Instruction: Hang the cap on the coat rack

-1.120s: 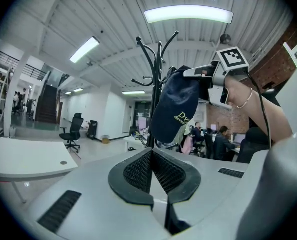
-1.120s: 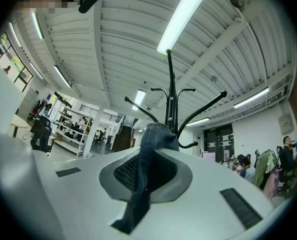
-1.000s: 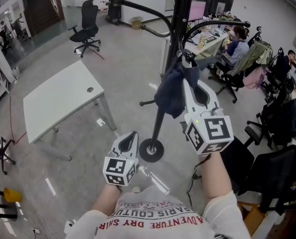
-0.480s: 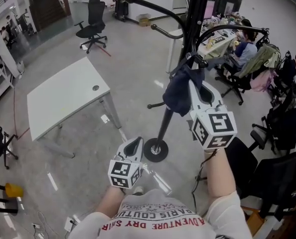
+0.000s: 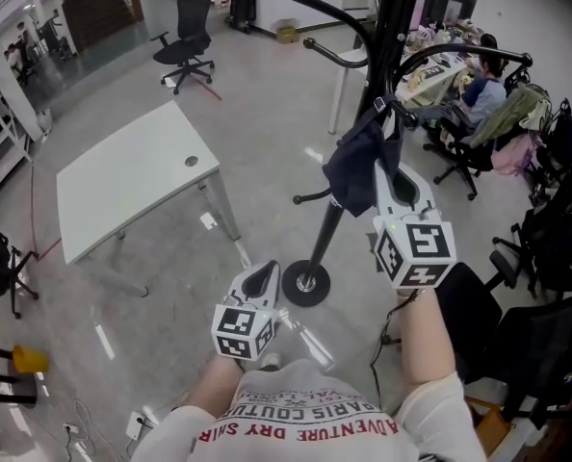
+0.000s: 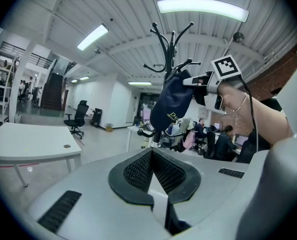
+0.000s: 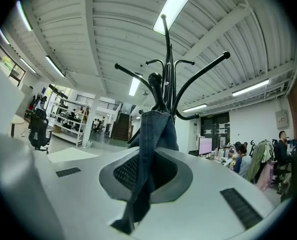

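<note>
A dark navy cap (image 5: 356,166) hangs from my right gripper (image 5: 390,123), which is shut on its fabric strap (image 7: 147,154). The cap is held right against the black coat rack (image 5: 387,27), below its curved hooks. In the right gripper view the strap rises toward a ball-tipped hook (image 7: 155,78); I cannot tell whether it touches. In the left gripper view the cap (image 6: 171,104) dangles in front of the rack (image 6: 169,44) with the right gripper (image 6: 192,81) beside it. My left gripper (image 5: 264,275) is low at the left, shut and empty, away from the rack.
The rack's round base (image 5: 306,284) stands on the grey floor between my hands. A white table (image 5: 132,186) is to the left. Office chairs (image 5: 192,32) stand far back. People sit at desks (image 5: 483,75) to the right, beside dark chairs (image 5: 546,248).
Both hands have sunk a little. The right gripper kept hold of the cap and stayed by the rack's pole. The left gripper stayed shut.
</note>
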Demonstrator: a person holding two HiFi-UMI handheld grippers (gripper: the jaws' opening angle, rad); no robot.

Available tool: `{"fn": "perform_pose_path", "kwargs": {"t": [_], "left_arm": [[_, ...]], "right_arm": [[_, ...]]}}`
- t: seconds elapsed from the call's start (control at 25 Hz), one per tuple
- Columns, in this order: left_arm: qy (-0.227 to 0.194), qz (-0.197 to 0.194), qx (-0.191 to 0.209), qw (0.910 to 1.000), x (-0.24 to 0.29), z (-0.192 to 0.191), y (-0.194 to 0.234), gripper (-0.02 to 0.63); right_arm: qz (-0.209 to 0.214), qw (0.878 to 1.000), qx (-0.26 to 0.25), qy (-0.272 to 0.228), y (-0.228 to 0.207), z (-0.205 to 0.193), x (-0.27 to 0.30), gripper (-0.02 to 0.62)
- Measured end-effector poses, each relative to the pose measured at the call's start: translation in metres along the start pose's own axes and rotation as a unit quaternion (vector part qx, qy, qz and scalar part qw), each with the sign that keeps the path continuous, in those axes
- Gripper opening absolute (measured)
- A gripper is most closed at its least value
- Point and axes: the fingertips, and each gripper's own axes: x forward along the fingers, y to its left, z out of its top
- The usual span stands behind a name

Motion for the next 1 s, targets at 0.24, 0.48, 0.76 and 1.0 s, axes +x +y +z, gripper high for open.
{"fn": "perform_pose_path", "kwargs": {"t": [0.24,0.48,0.76,1.0], "left_arm": [[0.012,-0.002,0.001,0.9999,0.002,-0.009,-0.003,0.005],[0.015,0.0,0.001,0.9999,0.002,-0.013,-0.002,0.005],[0.006,0.001,0.008,1.0,0.001,-0.003,-0.003,0.005],[-0.007,-0.005,0.015,0.9998,0.004,0.009,-0.012,0.005]], "right_arm": [[-0.01,1.0,-0.003,-0.01,0.0,-0.014,-0.004,0.02],[-0.006,1.0,0.013,-0.012,0.0,-0.018,-0.006,0.02],[-0.04,0.999,-0.002,-0.035,-0.003,-0.009,-0.017,0.042],[-0.032,0.999,0.018,-0.037,-0.003,-0.01,-0.036,0.173]]}}
